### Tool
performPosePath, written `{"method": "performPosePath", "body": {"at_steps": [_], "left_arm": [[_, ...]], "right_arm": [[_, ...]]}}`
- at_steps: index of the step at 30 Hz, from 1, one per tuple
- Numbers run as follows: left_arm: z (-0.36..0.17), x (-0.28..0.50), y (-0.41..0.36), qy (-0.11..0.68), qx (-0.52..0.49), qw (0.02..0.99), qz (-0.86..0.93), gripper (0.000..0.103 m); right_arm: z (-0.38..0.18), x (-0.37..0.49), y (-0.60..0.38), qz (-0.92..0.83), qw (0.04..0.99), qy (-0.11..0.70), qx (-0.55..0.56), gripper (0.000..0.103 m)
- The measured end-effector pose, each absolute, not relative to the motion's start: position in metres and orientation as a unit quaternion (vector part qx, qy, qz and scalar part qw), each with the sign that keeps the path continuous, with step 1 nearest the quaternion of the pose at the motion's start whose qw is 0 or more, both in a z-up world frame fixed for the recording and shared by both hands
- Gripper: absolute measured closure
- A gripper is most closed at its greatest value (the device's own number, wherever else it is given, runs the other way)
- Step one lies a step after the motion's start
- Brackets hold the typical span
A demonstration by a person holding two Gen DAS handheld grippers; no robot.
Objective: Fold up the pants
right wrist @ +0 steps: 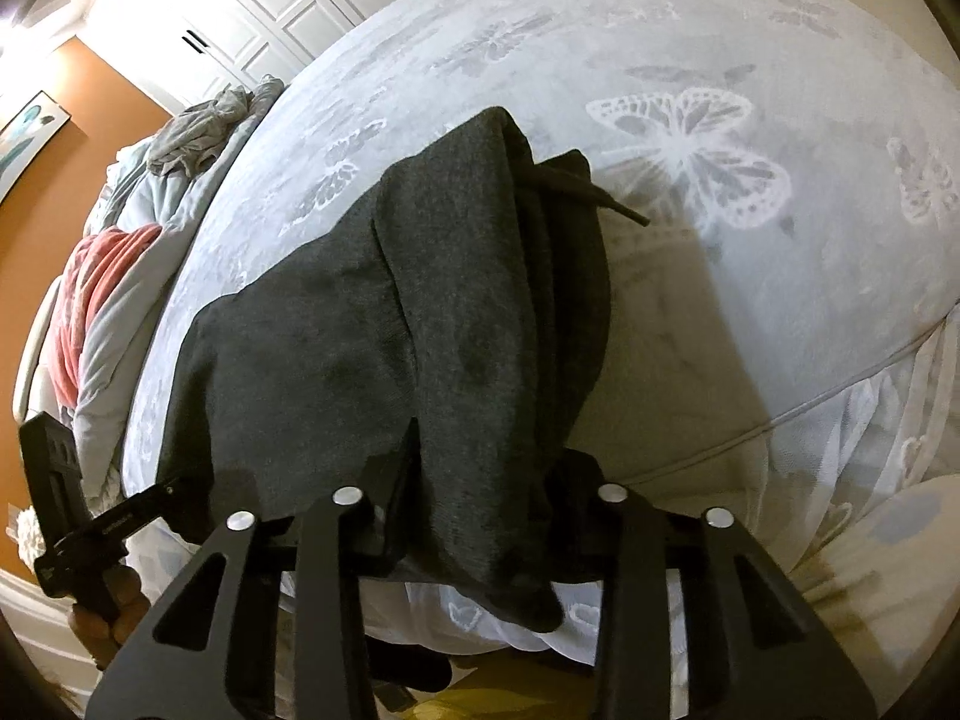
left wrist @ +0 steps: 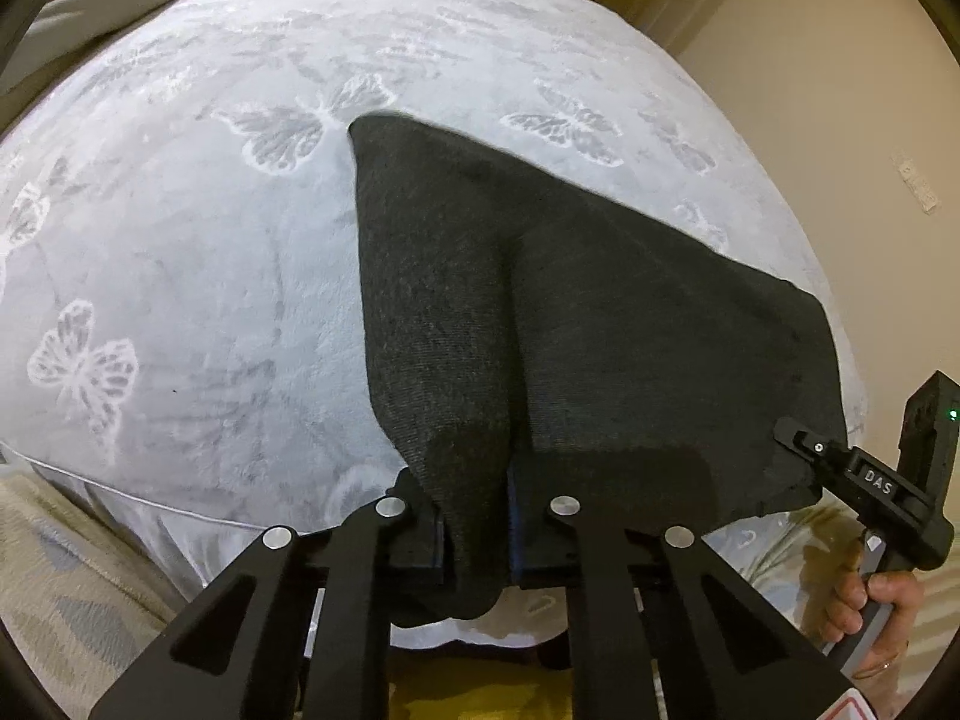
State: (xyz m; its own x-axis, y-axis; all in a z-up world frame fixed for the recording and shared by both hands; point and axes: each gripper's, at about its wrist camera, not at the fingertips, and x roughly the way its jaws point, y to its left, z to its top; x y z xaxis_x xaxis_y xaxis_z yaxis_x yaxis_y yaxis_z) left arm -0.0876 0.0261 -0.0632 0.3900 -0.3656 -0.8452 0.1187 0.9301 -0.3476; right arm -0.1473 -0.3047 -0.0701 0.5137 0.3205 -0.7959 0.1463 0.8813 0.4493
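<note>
Dark grey pants (left wrist: 570, 312) lie on a pale grey butterfly blanket (left wrist: 180, 240), stretched toward the bed's near edge. My left gripper (left wrist: 477, 516) is shut on one near corner of the cloth, which bunches between its jaws. My right gripper (right wrist: 480, 504) is shut on the other near corner (right wrist: 468, 360). The waistband end with a black drawstring (right wrist: 594, 192) shows in the right wrist view. The right gripper also shows at the right edge of the left wrist view (left wrist: 798, 444). The left one shows at the left edge of the right wrist view (right wrist: 162, 492).
The bed's piped edge (right wrist: 840, 390) runs close below the grippers. A heap of grey and coral bedding (right wrist: 102, 300) lies at the far side. White closet doors (right wrist: 252, 12) and a beige wall (left wrist: 810, 60) stand beyond the bed.
</note>
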Motion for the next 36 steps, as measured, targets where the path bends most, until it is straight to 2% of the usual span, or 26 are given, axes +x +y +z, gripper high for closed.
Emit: {"method": "performPosePath", "body": {"at_steps": [3,11,17,20,26,29,32,34,35,36], "left_arm": [[-0.05,-0.094,0.025,0.521,-0.116,0.831,-0.156,0.093],[-0.004,-0.136,0.028,0.503,-0.124,0.831,-0.203,0.094],[0.047,-0.178,0.045,0.469,-0.122,0.842,-0.236,0.094],[0.095,-0.185,0.06,0.417,-0.138,0.861,-0.257,0.094],[0.195,-0.179,0.071,0.276,-0.111,0.914,-0.277,0.094],[0.245,-0.156,0.068,0.19,-0.087,0.935,-0.287,0.093],[0.272,-0.101,0.059,0.132,-0.064,0.954,-0.26,0.092],[0.266,-0.055,0.053,0.142,-0.061,0.957,-0.244,0.085],[0.25,-0.016,0.049,0.162,-0.062,0.956,-0.236,0.071],[0.226,0.019,0.047,0.189,-0.071,0.952,-0.231,0.034]], "right_arm": [[-0.062,-0.153,-0.304,0.054,0.839,0.485,0.241,0.076],[-0.025,-0.188,-0.289,0.103,0.842,0.473,0.237,0.077],[0.025,-0.235,-0.267,0.163,0.853,0.444,0.222,0.078],[0.058,-0.25,-0.262,0.187,0.868,0.405,0.218,0.078],[0.157,-0.243,-0.255,0.224,0.922,0.267,0.167,0.078],[0.214,-0.211,-0.258,0.239,0.945,0.177,0.137,0.077],[0.242,-0.156,-0.26,0.221,0.96,0.134,0.11,0.076],[0.241,-0.108,-0.262,0.213,0.961,0.138,0.105,0.073],[0.232,-0.075,-0.263,0.201,0.963,0.15,0.101,0.065],[0.218,-0.046,-0.264,0.19,0.962,0.169,0.096,0.047]]}}
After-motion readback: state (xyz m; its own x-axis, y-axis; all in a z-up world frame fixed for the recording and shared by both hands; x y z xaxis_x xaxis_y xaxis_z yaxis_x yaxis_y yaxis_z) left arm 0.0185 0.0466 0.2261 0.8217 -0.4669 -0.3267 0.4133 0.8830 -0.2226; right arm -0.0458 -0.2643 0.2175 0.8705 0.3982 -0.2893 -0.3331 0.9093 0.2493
